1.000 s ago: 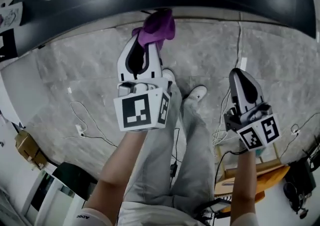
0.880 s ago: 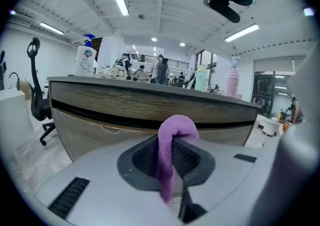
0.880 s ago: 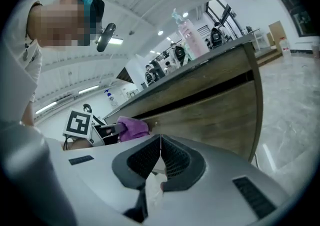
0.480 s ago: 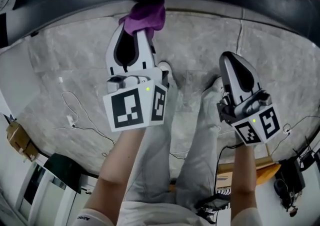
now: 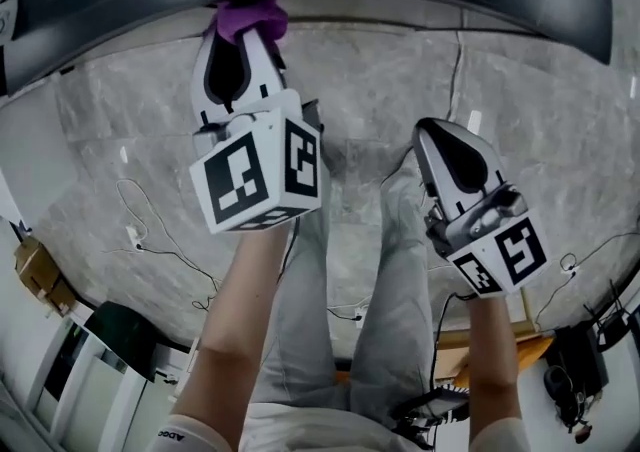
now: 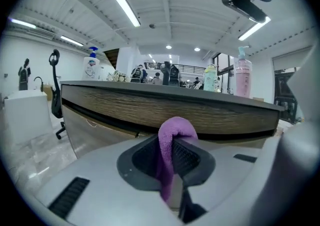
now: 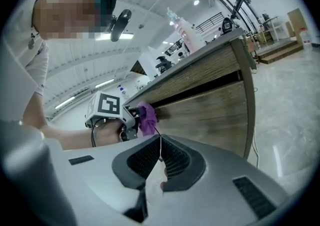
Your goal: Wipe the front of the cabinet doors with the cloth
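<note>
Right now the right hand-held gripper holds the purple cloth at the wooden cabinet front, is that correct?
No, it's the left hand-held gripper that holds the purple cloth at the wooden cabinet front; the left gripper view shows the cloth pinched between its jaws.

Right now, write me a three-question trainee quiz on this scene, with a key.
1. True or false: the right gripper holds the purple terry cloth.
2. Where on the wood-grain cabinet front does the left gripper hold the cloth? A near the top; B midway down; C at the bottom.
3. Fill in: the right gripper's jaws stand ___.
Key: 1 false; 2 A; 3 together.
</note>
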